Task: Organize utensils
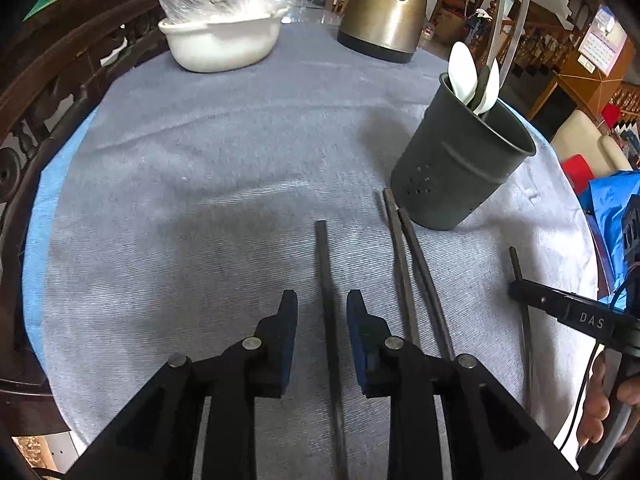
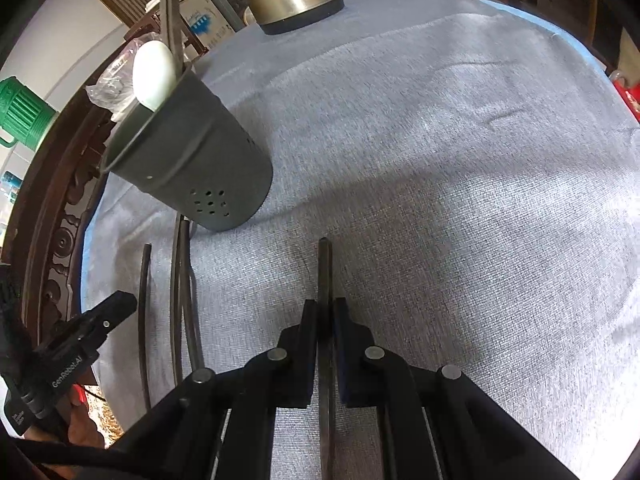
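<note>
A round worktop (image 1: 200, 152) under grey cloth is carrying a white basin (image 1: 222, 40), a brass kettle (image 1: 386, 8) and a dark utensil holder (image 1: 464, 164) with white spoons (image 1: 462, 68); shelves and chairs are crowding the room behind. The left tongs (image 1: 322, 312) are hovering wide apart over one dark chopstick (image 1: 326, 280), with two more chopsticks (image 1: 404, 256) lying beside the holder. The right tongs (image 2: 325, 312) are pinching narrow on another chopstick (image 2: 325, 272).
</note>
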